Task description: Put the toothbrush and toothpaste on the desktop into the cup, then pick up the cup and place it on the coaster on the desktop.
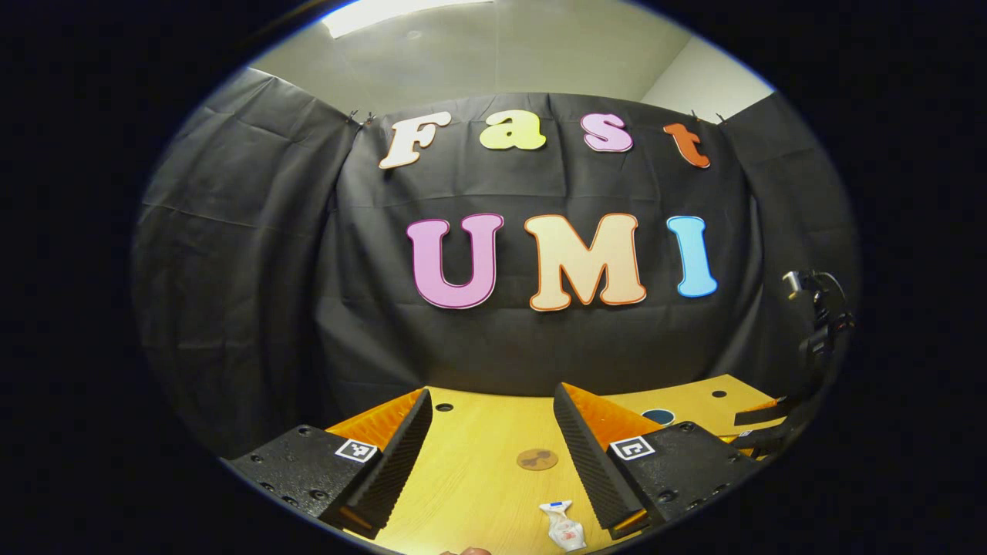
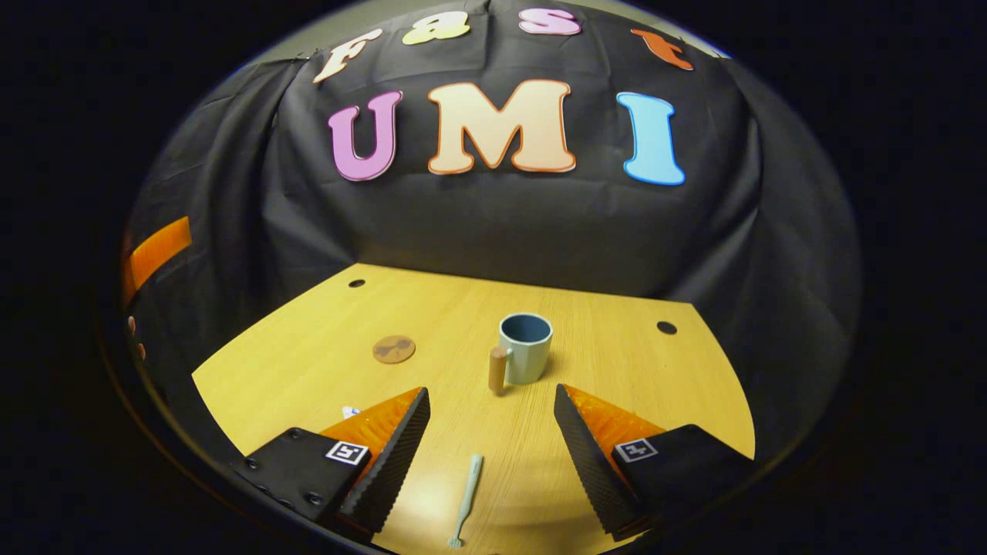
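Observation:
In the right gripper view a pale blue-grey cup (image 2: pixel 525 347) with a wooden handle (image 2: pixel 498 370) stands upright mid-table. A light toothbrush (image 2: pixel 466 499) lies on the wood between the fingers of my right gripper (image 2: pixel 490 389), which is open and holds nothing. A round brown coaster (image 2: pixel 393 348) lies left of the cup. In the left gripper view the coaster (image 1: pixel 537 459) sits ahead between the fingers of my open left gripper (image 1: pixel 491 389). A small white toothpaste tube (image 1: pixel 563 526) lies close to its right finger. The cup's rim (image 1: pixel 658 417) peeks out behind that finger.
The wooden desktop (image 2: pixel 617 370) has small dark holes (image 2: pixel 666 327) near its back corners. Black cloth walls close it in behind and at both sides. The other gripper (image 1: pixel 767 432) shows at the far right of the left gripper view.

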A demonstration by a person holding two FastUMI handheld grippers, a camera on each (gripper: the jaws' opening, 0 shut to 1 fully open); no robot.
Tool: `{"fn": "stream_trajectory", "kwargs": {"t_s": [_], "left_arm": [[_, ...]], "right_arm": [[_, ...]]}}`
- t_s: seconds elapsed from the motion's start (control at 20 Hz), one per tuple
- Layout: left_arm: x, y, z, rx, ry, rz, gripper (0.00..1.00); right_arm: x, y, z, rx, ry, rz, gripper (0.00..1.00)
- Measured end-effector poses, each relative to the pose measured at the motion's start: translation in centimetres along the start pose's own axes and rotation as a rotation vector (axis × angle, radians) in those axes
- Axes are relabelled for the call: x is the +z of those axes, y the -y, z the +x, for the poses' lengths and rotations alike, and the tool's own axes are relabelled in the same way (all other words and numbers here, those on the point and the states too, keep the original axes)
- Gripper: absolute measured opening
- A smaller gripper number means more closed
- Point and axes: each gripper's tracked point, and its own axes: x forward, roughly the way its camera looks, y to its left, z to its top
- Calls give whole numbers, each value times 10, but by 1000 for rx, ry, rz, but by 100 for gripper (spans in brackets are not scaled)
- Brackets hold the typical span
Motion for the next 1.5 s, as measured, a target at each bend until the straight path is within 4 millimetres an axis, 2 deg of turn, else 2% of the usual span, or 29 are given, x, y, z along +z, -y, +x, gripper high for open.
{"fn": "stream_trajectory", "kwargs": {"t_s": [0.3, 0.7, 0.95, 1.2, 1.3, 1.5], "left_arm": [[-7, -15, -4, 35, -18, 5, 94], [-22, -27, -4, 58, -56, 8, 94], [-36, -25, 0, 41, -93, 5, 93], [-42, -25, 3, 35, -107, 1, 94], [-43, -24, 5, 31, -111, 1, 94], [-46, -24, 7, 26, -119, 3, 94]], "right_arm": [[-69, -8, 22, 17, -255, 8, 100], [-130, -22, 38, 52, -472, -74, 100], [-150, -22, 47, 38, -563, -89, 100], [-168, -23, 48, 54, -662, -89, 99], [-176, -24, 47, 63, -700, -99, 95], [-174, -26, 47, 77, -706, -114, 90]]}}
